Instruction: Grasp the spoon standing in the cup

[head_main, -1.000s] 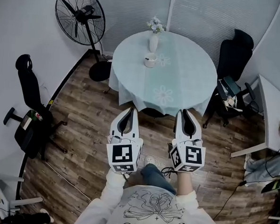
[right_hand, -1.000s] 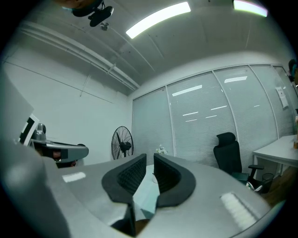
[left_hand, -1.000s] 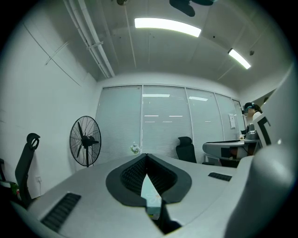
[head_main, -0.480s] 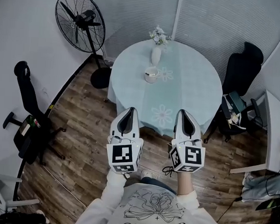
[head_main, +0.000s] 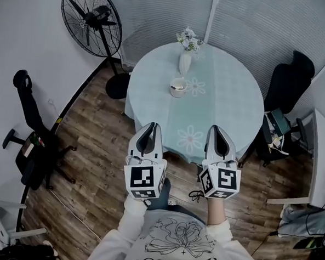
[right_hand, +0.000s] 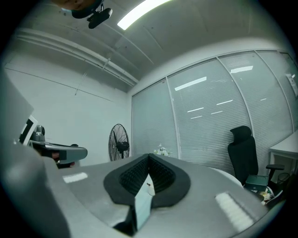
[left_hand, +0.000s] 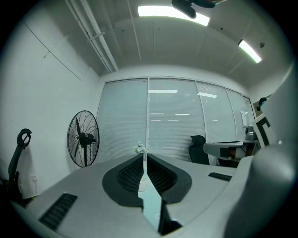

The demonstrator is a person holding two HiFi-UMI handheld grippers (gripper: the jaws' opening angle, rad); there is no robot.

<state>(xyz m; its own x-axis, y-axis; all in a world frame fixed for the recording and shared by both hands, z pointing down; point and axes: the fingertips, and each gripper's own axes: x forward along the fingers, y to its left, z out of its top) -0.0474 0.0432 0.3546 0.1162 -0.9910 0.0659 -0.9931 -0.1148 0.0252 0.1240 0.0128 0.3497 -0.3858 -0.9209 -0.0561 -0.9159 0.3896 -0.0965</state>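
Observation:
A white cup stands near the middle of the round table, which wears a pale teal cloth. A spoon shows only as a thin stick rising from the cup in the right gripper view. My left gripper and right gripper are held side by side, level, over the table's near edge and well short of the cup. Both are shut with nothing between the jaws. In the left gripper view the cup peeks through the slit under the closed tips.
A white vase of flowers stands just behind the cup. A floor fan is at the back left, with black office chairs at the left and right. A white desk lies at the far right.
The table, with cup and vase, has drawn nearer in the head view. Both grippers, earlier over the wooden floor, now reach the table's near edge. Jaws unchanged.

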